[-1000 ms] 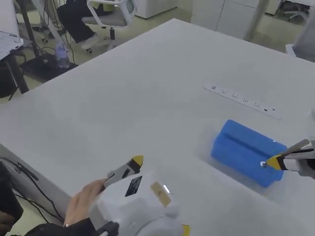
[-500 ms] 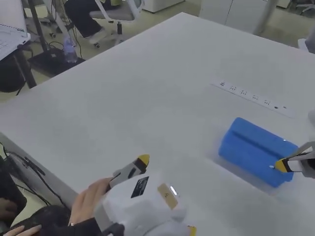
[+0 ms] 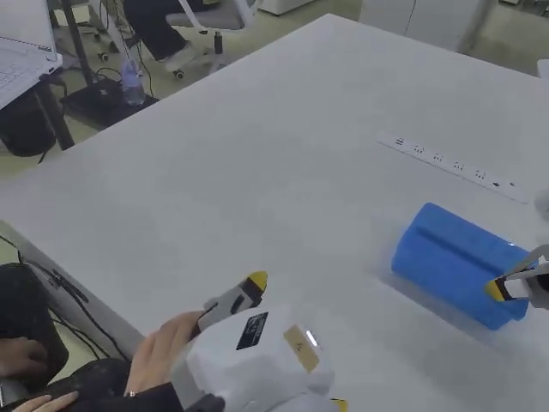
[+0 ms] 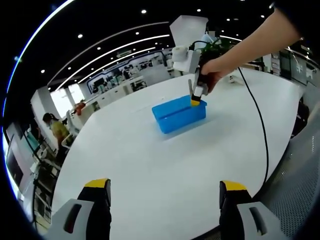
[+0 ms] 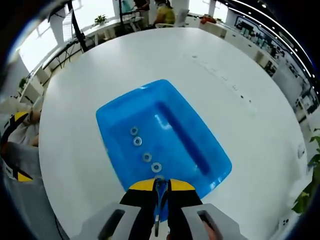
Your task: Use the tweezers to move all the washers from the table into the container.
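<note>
Overhead, right gripper pinches tweezers above container (seemingly 4 washers); left gripper gapes.

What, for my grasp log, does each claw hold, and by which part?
The right claw grips the tweezers near their tips; the left claw is empty.

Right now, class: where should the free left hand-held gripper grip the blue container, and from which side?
Likely the near long wall's rim of the blue container, approached low across the table: that upright wall faces the open left hand-held gripper, while the right hand-held gripper hovers over one end.
</note>
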Motion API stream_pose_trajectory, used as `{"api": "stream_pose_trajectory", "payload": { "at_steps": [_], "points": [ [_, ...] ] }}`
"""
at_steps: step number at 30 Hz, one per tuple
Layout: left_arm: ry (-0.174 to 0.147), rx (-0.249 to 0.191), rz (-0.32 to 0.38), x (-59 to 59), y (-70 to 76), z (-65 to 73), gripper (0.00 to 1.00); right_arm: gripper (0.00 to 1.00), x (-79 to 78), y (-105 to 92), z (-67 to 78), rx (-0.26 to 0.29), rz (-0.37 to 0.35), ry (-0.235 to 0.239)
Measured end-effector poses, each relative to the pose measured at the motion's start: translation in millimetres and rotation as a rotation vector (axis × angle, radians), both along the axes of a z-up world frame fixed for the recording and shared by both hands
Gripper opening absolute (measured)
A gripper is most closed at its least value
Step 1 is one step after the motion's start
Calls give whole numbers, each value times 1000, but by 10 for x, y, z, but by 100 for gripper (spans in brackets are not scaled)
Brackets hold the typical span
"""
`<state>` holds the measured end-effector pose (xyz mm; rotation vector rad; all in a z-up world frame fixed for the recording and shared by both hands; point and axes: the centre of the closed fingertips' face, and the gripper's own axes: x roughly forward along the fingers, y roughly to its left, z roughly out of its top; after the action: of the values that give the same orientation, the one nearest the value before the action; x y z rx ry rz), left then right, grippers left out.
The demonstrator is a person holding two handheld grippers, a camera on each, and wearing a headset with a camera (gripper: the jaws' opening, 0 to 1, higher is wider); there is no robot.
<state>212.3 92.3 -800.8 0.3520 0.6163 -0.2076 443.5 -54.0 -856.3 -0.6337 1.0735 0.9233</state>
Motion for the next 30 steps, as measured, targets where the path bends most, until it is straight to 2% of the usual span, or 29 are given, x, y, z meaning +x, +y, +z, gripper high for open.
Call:
{"api": "stream_pose_trajectory", "payload": {
  "at_steps": [2,7,14,18,22,25,30],
  "points": [
    [1,2,0,-1,1,-4,92,4,6,14,-25,-11,13,-4],
    [5,5,-1,-4,2,-14,92,5,-7,14,-79,-40,24,21],
    [7,6,1,-12,5,-12,92,5,-16,24,-39,-29,34,16],
    [6,6,3,-14,10,-9,92,5,-36,27,106,1,28,-6],
    [3,6,1,-12,7,-3,92,4,-97,18,322,44,26,-38],
    [0,6,0,-9,5,5,92,4,-231,9,521,81,30,-61],
    [-10,-5,-1,-2,-3,26,92,4,-491,6,728,117,71,-76]
  ]
}}
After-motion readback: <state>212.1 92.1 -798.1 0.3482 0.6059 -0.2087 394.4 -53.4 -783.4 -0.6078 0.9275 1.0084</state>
